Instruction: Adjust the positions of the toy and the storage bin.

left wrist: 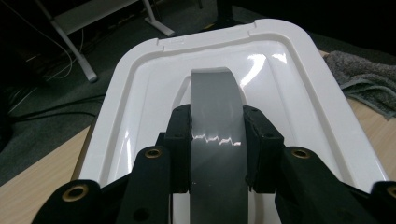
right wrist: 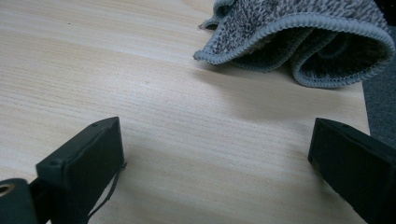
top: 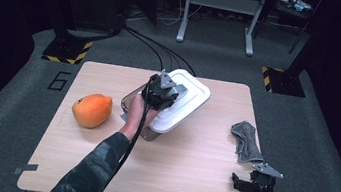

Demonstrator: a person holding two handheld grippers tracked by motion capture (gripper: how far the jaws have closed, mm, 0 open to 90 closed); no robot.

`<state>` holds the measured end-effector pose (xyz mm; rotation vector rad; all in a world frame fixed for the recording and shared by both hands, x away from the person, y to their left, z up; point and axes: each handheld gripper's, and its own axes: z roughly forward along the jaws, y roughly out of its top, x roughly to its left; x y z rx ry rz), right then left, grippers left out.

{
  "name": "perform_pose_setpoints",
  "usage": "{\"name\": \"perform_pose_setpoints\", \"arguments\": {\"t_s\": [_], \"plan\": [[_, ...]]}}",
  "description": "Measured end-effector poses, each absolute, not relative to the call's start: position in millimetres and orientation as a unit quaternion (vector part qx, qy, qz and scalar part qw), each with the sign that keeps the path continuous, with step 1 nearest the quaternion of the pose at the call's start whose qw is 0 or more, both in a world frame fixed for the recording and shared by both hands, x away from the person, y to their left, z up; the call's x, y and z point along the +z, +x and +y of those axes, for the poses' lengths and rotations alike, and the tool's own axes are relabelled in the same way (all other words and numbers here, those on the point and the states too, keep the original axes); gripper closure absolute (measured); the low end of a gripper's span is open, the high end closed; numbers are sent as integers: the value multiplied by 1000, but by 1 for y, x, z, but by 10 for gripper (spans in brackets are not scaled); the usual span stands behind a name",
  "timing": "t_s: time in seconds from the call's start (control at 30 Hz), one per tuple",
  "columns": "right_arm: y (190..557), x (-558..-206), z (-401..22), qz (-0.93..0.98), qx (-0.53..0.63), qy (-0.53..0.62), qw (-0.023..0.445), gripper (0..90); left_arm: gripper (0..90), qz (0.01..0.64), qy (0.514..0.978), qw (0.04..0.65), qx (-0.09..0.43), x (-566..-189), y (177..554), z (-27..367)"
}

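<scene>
One white lid [top: 184, 102] (gripped by its handle) runs diagonally far-right.

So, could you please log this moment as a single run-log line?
left gripper: shut on grey handle of white plastic lid | right gripper: open, near grey cloth | orange fruit: untouched

table [top: 188, 174]: pale wood, on grey carpet | left: orange fruit [top: 91, 110] lying there | middle: metal tray [top: 132, 102] under a tilted white lid [top: 185, 100] | right edge: crumpled grey cloth [top: 247, 141]
</scene>
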<state>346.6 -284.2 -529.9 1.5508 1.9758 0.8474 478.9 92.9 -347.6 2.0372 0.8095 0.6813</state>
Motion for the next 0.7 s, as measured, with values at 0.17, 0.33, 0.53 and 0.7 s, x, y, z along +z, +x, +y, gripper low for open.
{"name": "perform_pose_setpoints", "arguments": {"t_s": [0.17, 0.33, 0.53, 0.7], "plan": [[347, -530, -284, 724, 310, 566, 244, 27, 666, 307, 813, 417, 267, -343, 472, 83], [347, -530, -285, 724, 310, 566, 244, 27, 666, 298, 815, 425, 259, -342, 466, 72], [347, -530, -284, 724, 310, 566, 244, 27, 665, 283, 821, 428, 250, -343, 460, 61], [347, -530, -283, 718, 312, 572, 244, 27, 666, 276, 824, 433, 242, -345, 454, 52]]}}
